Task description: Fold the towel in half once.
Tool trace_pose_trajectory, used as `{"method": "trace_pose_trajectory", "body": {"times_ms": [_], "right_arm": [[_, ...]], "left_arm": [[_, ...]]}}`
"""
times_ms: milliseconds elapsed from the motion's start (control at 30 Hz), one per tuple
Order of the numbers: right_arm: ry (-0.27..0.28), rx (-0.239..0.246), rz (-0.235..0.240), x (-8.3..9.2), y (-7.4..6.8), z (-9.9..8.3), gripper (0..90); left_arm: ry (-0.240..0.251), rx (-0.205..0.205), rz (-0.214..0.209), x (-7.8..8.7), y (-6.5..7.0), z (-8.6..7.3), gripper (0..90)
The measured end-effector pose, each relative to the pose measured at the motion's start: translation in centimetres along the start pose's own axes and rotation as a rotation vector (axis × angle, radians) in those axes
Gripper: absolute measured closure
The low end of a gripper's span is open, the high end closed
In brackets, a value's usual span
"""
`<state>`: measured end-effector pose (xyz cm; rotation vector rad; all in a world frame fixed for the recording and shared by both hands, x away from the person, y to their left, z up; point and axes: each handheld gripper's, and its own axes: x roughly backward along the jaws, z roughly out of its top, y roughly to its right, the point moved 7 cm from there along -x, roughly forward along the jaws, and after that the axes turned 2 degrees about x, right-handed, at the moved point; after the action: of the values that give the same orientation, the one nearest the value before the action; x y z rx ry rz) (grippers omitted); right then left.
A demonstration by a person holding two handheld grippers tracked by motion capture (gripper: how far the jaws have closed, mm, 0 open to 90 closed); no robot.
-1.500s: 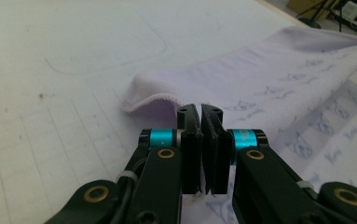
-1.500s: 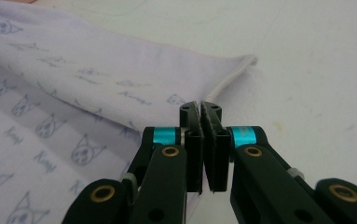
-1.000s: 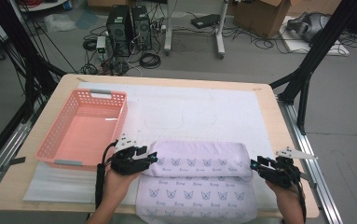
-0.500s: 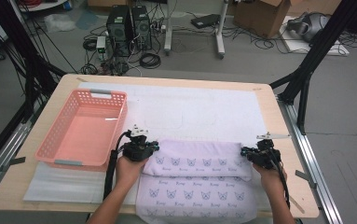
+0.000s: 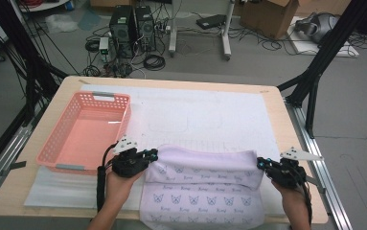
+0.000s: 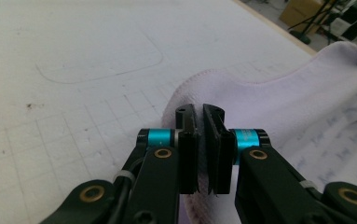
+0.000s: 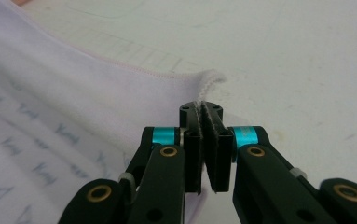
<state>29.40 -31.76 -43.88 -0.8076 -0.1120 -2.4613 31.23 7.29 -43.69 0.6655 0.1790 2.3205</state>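
— Why are both clamped on that towel (image 5: 202, 167), right of the pink basket (image 5: 83, 136)?
— Left gripper (image 5: 150, 154) and right gripper (image 5: 262, 164) each pinch a corner, probably to fold it evenly.

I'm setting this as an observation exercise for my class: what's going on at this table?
A person is folding a lilac towel with two handheld grippers. The left gripper and the right gripper are each shut on an end of the towel's folded edge. A pink basket waits on the table, to the left.
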Motion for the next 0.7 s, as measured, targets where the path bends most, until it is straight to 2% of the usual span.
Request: {"method": "trace_pose_trajectory", "body": {"times_ms": [200, 367, 533, 600, 633, 667, 700], "right_arm": [[0.017, 0.019, 0.046, 2.2, -1.7, -0.9, 86.7], [-0.050, 0.050, 0.074, 3.0, -3.0, -2.8, 86.7], [-0.139, 0.031, 0.095, 2.8, -3.2, -5.0, 86.4], [-0.191, 0.025, 0.111, 2.4, -3.2, -5.8, 79.5], [-0.190, 0.021, 0.103, 2.3, -3.2, -5.8, 74.1], [-0.173, 0.004, 0.101, 2.4, -3.0, -5.7, 72.4], [-0.144, -0.012, 0.101, 2.6, -2.9, -5.3, 71.2]], "left_arm": [[-0.001, -0.036, -0.026, 2.0, 1.2, -1.0, 84.3], [-0.079, -0.050, -0.049, 2.8, 1.6, -3.2, 84.8], [-0.136, -0.036, -0.059, 2.9, 1.6, -5.2, 83.9], [-0.132, -0.015, -0.055, 2.8, 1.4, -4.9, 76.4], [-0.120, -0.003, -0.057, 2.8, 1.3, -4.6, 66.9], [-0.101, 0.010, -0.060, 2.8, 1.2, -4.2, 59.6], [-0.078, 0.012, -0.060, 2.9, 1.0, -3.7, 56.1]]}}
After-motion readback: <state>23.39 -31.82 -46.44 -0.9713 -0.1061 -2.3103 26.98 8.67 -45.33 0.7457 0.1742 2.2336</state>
